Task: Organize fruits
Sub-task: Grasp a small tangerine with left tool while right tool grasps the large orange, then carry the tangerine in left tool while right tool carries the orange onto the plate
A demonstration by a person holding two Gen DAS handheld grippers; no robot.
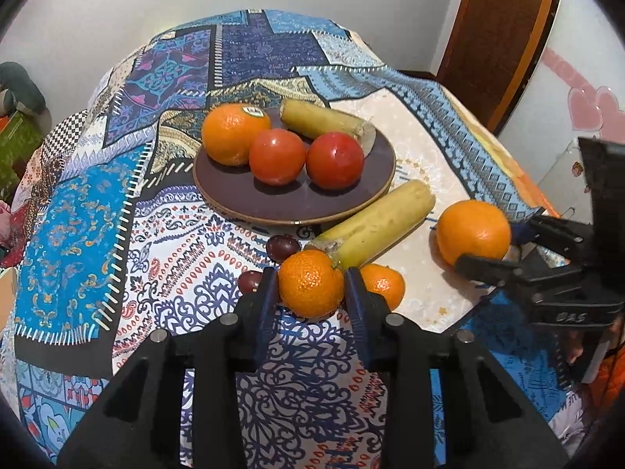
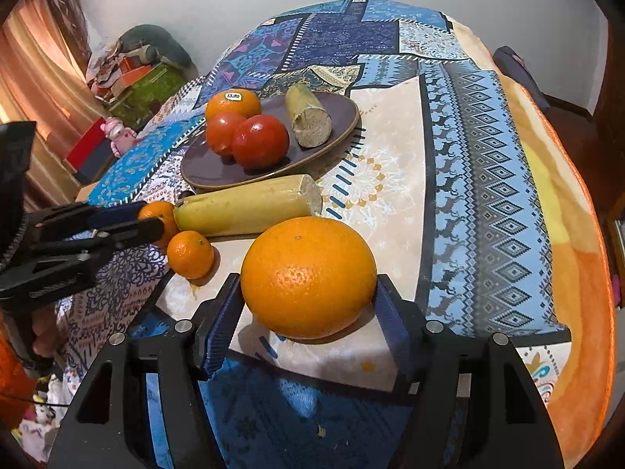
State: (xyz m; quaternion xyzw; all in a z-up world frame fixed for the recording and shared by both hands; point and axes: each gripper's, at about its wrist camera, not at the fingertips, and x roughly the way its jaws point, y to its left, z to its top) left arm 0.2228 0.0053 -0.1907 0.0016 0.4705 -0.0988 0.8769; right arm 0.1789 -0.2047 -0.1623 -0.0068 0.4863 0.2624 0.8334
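Observation:
A dark plate (image 1: 234,191) (image 2: 203,168) holds an orange (image 1: 234,133), two tomatoes (image 1: 277,156) and a yellow cane piece (image 1: 320,119). A second cane piece (image 1: 383,219) (image 2: 242,205) lies beside the plate. My left gripper (image 1: 308,285) is shut on a small mandarin (image 1: 308,281) (image 2: 160,211) on the cloth; another mandarin (image 1: 384,283) (image 2: 190,254) sits just right of it. My right gripper (image 2: 308,293) (image 1: 488,246) is shut on a large orange (image 2: 308,275) (image 1: 472,230) resting on the cloth.
Two dark grapes (image 1: 283,246) lie left of the held mandarin. The table is covered by a patterned blue cloth (image 1: 156,195). A wooden door (image 1: 496,39) stands at the back right; boxes and a pink toy (image 2: 117,133) sit left of the table.

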